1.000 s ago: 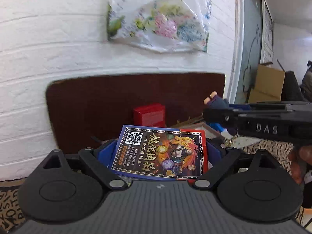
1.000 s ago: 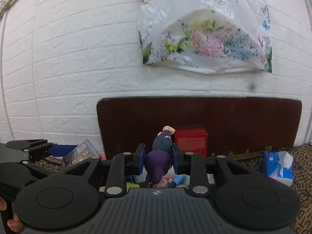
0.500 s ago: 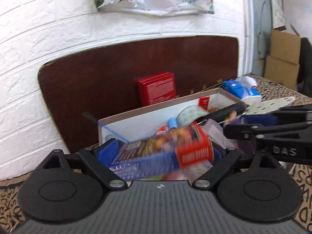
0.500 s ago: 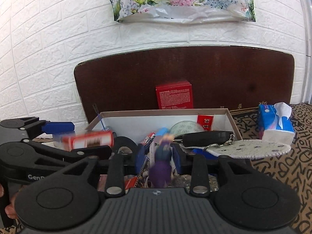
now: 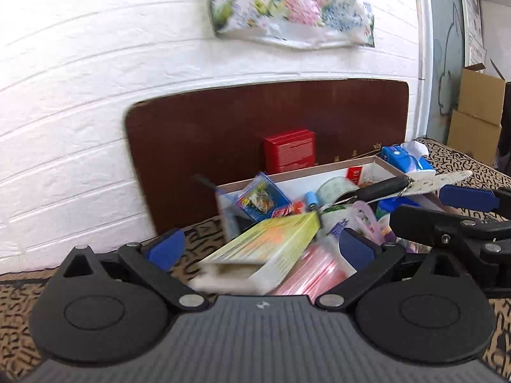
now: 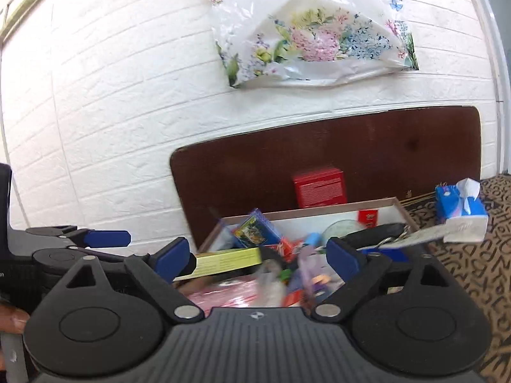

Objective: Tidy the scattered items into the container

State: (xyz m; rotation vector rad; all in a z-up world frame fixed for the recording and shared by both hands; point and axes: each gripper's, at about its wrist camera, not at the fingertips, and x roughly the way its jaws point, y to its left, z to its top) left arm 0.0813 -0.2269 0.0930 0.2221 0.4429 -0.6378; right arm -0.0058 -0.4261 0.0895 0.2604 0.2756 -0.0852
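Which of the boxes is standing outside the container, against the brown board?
The red box. It stands upright behind the container, against the brown board. The yellow box and the blue card box lie tilted inside the container.

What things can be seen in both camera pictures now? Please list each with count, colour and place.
cardboard box: 1, white inside, on the patterned cloth, full of items
card pack: 1, blue, upright at the cardboard box's left end
yellow-green carton: 1, lying at the near edge
car key: 1, black, across the right rim
red box: 1, behind, against the brown board
tissue pack: 1, blue, right of the cardboard box
floral bag: 1, on the white brick wall
left gripper: open, empty
right gripper: open, jaws just opened
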